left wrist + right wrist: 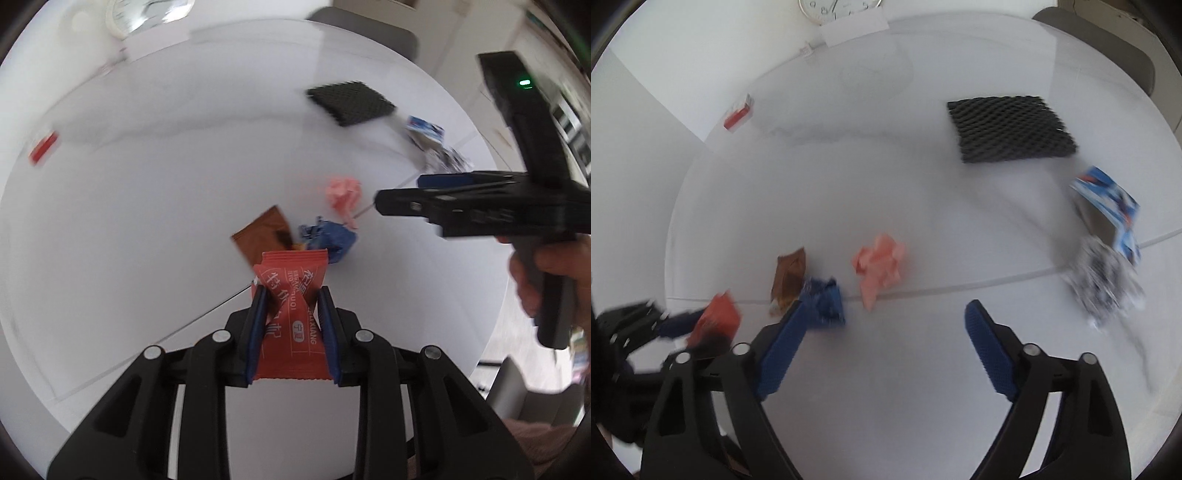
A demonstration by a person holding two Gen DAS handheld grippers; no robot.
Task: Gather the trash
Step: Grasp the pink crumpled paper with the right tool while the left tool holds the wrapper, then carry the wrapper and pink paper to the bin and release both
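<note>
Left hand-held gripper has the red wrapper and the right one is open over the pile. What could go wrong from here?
1. The red wrapper is pinched only at its crumpled middle by the left hand-held gripper; it could slip out.
2. The brown wrapper and blue wrapper touch, so the open right hand-held gripper may grab both or knock one away.
3. The pink paper wad looks light and could get pushed aside.

We see the clock (pixel 839 8) cut off at the top, and the silver wrapper (pixel 1104 284) is too blurry to read.
</note>
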